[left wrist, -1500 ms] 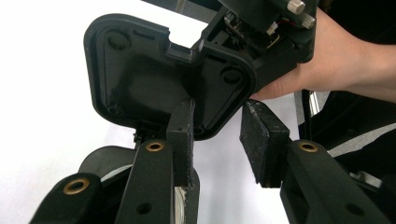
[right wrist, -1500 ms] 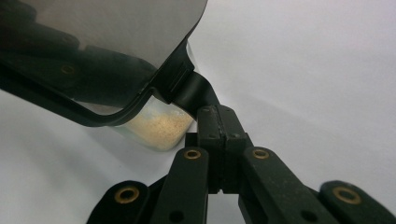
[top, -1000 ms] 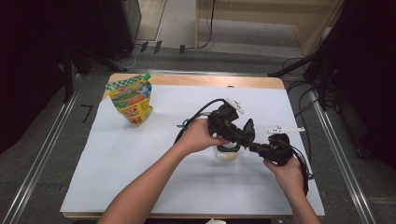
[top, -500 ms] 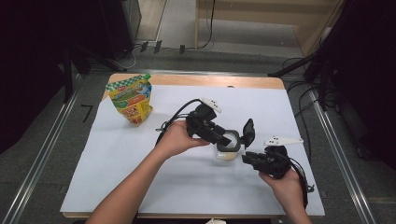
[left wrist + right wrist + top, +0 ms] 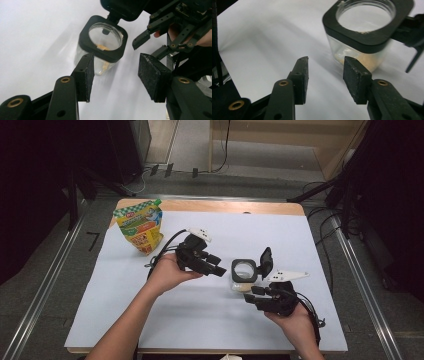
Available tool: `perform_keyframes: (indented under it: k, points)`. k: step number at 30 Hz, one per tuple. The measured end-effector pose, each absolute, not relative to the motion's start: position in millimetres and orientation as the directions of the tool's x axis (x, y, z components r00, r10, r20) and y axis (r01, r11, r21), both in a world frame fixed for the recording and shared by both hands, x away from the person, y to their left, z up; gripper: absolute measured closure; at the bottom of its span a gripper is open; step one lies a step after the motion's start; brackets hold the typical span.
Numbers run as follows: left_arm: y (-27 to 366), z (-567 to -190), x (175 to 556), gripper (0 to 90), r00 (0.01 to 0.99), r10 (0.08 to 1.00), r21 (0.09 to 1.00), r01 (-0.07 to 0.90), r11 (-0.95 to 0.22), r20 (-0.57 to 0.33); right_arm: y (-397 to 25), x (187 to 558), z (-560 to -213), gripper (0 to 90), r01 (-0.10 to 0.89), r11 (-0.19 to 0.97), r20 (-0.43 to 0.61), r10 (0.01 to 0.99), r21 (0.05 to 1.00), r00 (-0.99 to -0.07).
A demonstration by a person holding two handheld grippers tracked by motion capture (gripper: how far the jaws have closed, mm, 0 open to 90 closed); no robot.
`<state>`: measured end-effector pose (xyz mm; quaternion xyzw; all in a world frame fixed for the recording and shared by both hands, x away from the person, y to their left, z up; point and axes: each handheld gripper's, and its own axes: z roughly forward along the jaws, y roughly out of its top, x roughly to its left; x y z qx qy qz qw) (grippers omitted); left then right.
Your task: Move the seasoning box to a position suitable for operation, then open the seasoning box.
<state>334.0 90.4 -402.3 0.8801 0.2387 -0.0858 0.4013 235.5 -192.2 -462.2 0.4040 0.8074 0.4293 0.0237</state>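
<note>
A small clear jar [image 5: 243, 274] with a black square rim stands on the white table cover [image 5: 200, 320]. Its black flip lid [image 5: 265, 260] stands up, hinged at the right. A little tan powder lies at the bottom of the jar [image 5: 367, 60]. My left gripper [image 5: 220, 268] is just left of the jar, open, with nothing between its pads; the jar [image 5: 103, 42] sits beyond them. My right gripper [image 5: 251, 294] is in front of the jar and slightly right, open and empty. In the left gripper view, the right gripper [image 5: 146, 48] shows beside the jar.
A yellow and green stand-up pouch [image 5: 140, 226] stands at the far left of the table. The table's wooden edge [image 5: 210, 206] runs along the back. Cables trail from both grippers over the cover.
Both grippers were on the jar a second ago. The lid has swung open. My left gripper has drawn back to the left; my right gripper has pulled back toward the front edge.
</note>
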Motion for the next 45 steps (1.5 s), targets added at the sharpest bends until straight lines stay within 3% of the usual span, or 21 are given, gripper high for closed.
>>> perform_keyframes:
  k: [26, 45]
  points:
    - [169, -396, 340, 47.9, 0.799, 0.481, 0.685, 0.578, -0.443, -0.362, -169, 234, -466, 48.3, 0.579, 0.395, 0.273, 0.605, 0.713, -0.748]
    - [239, -394, 343, 48.0, 0.709, 0.636, 0.67, 0.634, -0.386, -0.304, -149, 235, -468, 48.2, 0.547, 0.448, 0.262, 0.552, 0.707, -0.791]
